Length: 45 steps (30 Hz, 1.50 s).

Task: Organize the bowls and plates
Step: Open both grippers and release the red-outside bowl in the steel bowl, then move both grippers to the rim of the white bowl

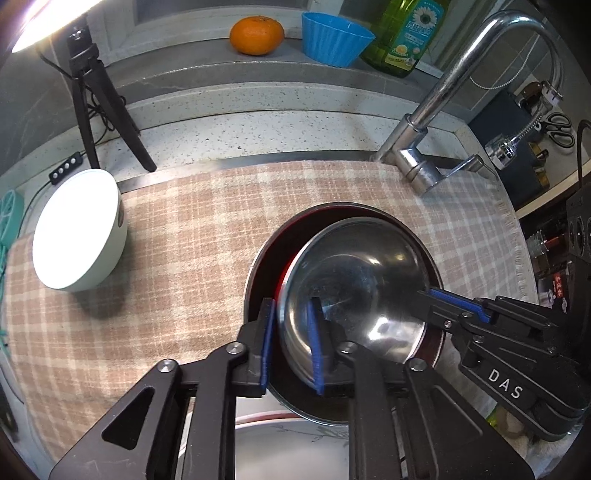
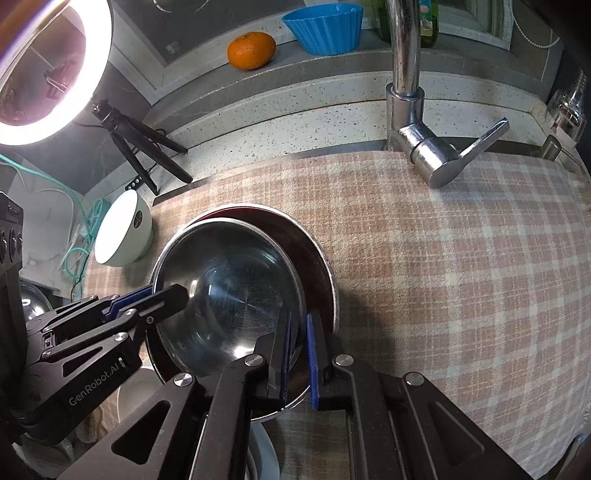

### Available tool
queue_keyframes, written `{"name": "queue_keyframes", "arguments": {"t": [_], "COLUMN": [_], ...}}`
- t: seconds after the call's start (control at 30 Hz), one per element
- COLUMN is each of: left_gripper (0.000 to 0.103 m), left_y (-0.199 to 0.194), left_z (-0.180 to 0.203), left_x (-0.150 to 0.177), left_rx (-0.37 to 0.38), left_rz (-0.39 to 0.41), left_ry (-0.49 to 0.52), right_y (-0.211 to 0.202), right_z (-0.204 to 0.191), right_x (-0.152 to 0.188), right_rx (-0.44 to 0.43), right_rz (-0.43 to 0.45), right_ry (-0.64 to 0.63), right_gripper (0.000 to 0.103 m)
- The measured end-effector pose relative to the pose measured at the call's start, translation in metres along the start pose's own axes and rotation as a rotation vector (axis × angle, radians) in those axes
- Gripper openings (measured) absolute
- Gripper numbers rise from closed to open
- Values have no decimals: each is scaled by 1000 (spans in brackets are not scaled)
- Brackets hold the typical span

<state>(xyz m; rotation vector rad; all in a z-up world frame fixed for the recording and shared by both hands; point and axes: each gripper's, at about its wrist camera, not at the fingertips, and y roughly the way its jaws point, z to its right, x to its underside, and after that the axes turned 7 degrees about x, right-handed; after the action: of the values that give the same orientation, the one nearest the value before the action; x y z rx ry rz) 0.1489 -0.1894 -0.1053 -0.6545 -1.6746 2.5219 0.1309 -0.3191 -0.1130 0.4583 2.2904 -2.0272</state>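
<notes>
On the checked cloth (image 1: 184, 258) that covers the tabletop, a steel bowl (image 1: 354, 280) sits tilted inside a larger dark-rimmed bowl (image 1: 258, 280), just in front of the tap (image 1: 421, 162). Left claw (image 1: 291, 343) straddles the steel bowl's left rim, its blue pads standing narrow and a little apart from the metal, one outside the wall and one inside. Right claw (image 2: 297, 354) straddles the opposite rim the same way, narrow, with a thin gap showing at each pad. Far left on the cloth a white bowl (image 1: 77, 236) lies tipped on its side. At the near edge, part of a white plate (image 1: 288, 446) shows under the claws. Far back on the ledge stand an orange (image 1: 256, 35) and a blue cup (image 1: 332, 37).
</notes>
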Motion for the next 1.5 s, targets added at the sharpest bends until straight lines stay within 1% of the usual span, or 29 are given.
{"name": "queue_keyframes", "arguments": {"t": [0.1,0.2,0.23,0.3,0.6,0.7,0.83,0.97,1.1,1.17,1.23,1.4,1.5], "left_gripper": [18,18,18,18,18,18,18,17,17,17,17,17,17], "left_y": [-1,-3,-4,-5,-17,-26,-41,-58,-75,-83,-92,-108,-114], "left_z": [2,1,1,0,-6,-11,-22,-41,-61,-72,-84,-114,-130], "left_x": [0,0,0,0,1,1,2,4,8,11,16,28,34], "left_rx": [-11,0,4,13,39,52,59,69,64,60,50,34,8], "left_rz": [1,6,8,8,31,50,83,116,155,169,190,213,220], "left_ry": [10,8,5,1,-19,-30,-40,-81,-115,-136,-157,-207,-228], "right_y": [0,0,0,1,-9,-17,-32,-46,-61,-66,-72,-76,-74], "right_z": [-1,0,1,1,-1,0,-1,-6,-17,-26,-36,-63,-77], "right_x": [0,0,0,1,6,9,11,11,10,9,7,3,1], "right_rx": [9,11,8,4,8,15,39,26,-20,-40,-59,-99,-122], "right_rz": [-1,-3,-4,-11,-4,13,62,100,141,160,182,204,206], "right_ry": [-3,0,3,3,-13,-9,-15,-15,-16,-23,-33,-60,-67], "right_gripper": [10,10,12,14,14,14,14,14,14,18,19,20,20]}}
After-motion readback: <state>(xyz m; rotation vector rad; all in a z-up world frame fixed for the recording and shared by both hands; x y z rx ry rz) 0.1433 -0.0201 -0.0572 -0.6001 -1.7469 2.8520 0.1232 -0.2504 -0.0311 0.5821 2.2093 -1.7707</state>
